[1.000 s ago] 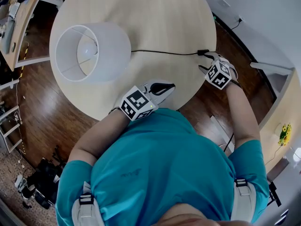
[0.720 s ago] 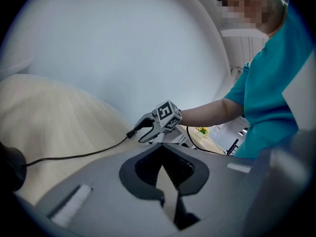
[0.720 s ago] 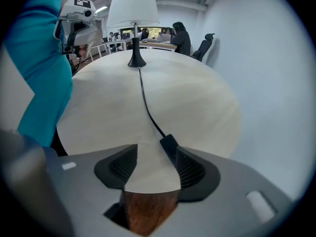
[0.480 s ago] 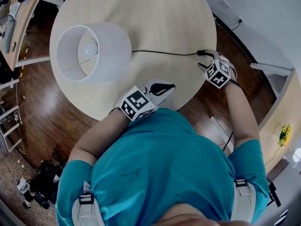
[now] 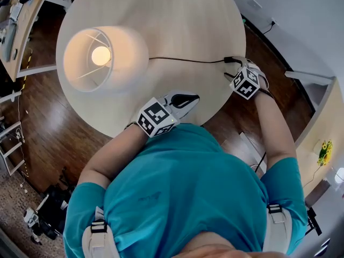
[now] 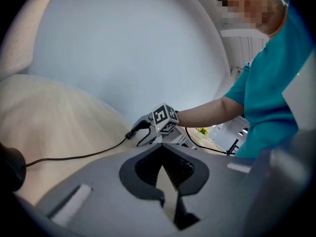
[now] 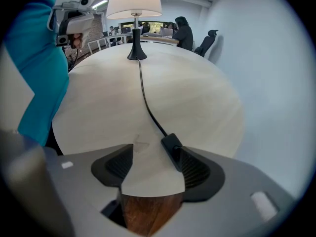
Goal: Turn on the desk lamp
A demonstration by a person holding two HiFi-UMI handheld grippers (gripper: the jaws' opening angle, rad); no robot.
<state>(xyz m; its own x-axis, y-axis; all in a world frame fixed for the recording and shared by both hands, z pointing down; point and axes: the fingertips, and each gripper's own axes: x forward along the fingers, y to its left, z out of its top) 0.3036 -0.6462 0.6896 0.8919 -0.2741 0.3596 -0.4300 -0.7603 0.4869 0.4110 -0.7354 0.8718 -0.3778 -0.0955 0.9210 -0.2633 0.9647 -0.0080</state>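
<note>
Desk lamp [image 5: 102,58] stands upright, lit, its cord [image 5: 188,61] running to the switch [image 7: 170,144] between the released jaws of the right gripper [image 7: 153,167], which have just been opening; left gripper [image 5: 185,98] jaws clenched, empty.

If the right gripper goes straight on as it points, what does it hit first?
The right gripper, jaws just opened wider with the switch loose between them, would likely meet the table edge first; depth is unclear.

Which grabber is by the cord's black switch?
The right gripper: the switch lies by its jaws, which have just been opening. The left gripper holds nothing.
</note>
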